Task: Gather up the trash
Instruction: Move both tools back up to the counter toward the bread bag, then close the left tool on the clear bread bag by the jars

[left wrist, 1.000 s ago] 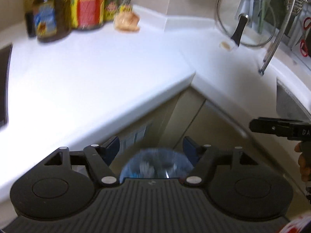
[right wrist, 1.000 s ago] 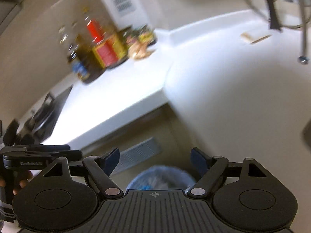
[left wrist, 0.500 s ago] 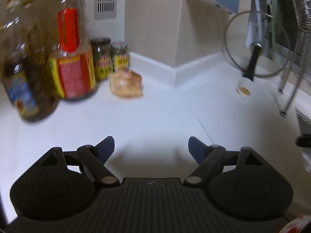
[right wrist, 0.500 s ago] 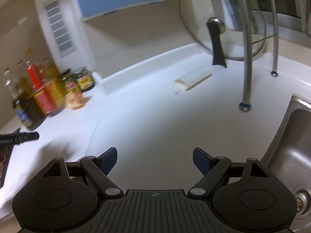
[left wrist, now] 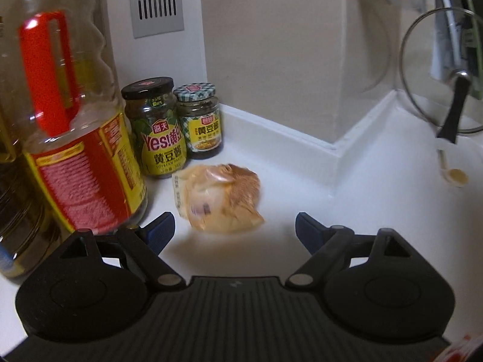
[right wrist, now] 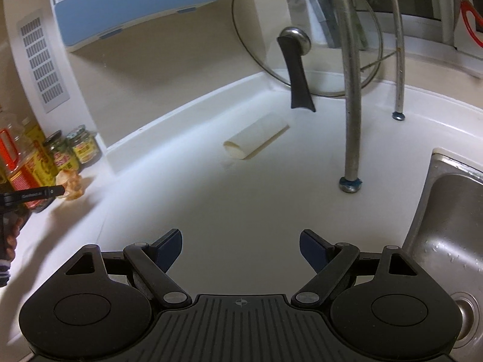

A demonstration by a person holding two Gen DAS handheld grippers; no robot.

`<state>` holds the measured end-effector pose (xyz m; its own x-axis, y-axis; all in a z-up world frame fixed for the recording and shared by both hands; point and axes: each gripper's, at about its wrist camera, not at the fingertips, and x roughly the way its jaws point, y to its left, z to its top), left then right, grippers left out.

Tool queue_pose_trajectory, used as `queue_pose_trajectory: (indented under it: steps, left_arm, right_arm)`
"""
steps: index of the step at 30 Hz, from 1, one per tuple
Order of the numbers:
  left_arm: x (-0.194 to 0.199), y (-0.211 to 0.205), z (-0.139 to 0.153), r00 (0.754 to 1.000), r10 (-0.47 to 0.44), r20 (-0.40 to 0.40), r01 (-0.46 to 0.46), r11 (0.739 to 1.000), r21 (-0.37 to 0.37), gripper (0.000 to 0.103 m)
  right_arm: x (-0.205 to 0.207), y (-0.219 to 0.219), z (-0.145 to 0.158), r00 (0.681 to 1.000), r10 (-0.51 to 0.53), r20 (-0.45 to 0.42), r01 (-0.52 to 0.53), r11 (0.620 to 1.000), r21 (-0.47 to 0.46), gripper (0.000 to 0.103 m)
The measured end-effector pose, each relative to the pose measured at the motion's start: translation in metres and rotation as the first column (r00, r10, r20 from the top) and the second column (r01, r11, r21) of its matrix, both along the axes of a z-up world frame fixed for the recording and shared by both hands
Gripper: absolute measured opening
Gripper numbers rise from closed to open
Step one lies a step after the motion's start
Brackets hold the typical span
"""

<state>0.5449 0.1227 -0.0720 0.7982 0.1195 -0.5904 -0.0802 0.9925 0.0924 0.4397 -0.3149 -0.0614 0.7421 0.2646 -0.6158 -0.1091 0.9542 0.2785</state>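
Your left view cuts the big oil bottle (left wrist: 69, 114) at the top edge, so you cannot see its cap, and the darker bottle (left wrist: 12, 199) beside it runs off the left edge. The crumpled wrapper (left wrist: 220, 199) is blurred; its print cannot be read. The glass lid (left wrist: 443, 69) is clipped at the right edge. In your right view the sink (right wrist: 452, 226) runs off the right edge, the jars (right wrist: 81, 147) are too small to read, and only a sliver of your left gripper (right wrist: 33, 194) shows at the left edge, its fingertips hidden.
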Motion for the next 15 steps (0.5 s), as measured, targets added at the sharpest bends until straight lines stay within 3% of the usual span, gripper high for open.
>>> queue_pose_trajectory:
  steps: [10,15]
  left_arm:
    - [0.047,0.019,-0.020,0.999,0.033,-0.002,-0.033,0.999,0.017,0.084]
    - [0.051,0.022,-0.026,1.000,0.012,-0.006,-0.012,0.999,0.029,0.063]
  right_arm:
    - [0.012,-0.003,-0.003,0.999,-0.044,-0.010,0.044,0.999,-0.008,0.085]
    - [0.020,-0.003,-0.005,0.998,-0.060,-0.004,0.060,0.998,-0.003,0.085]
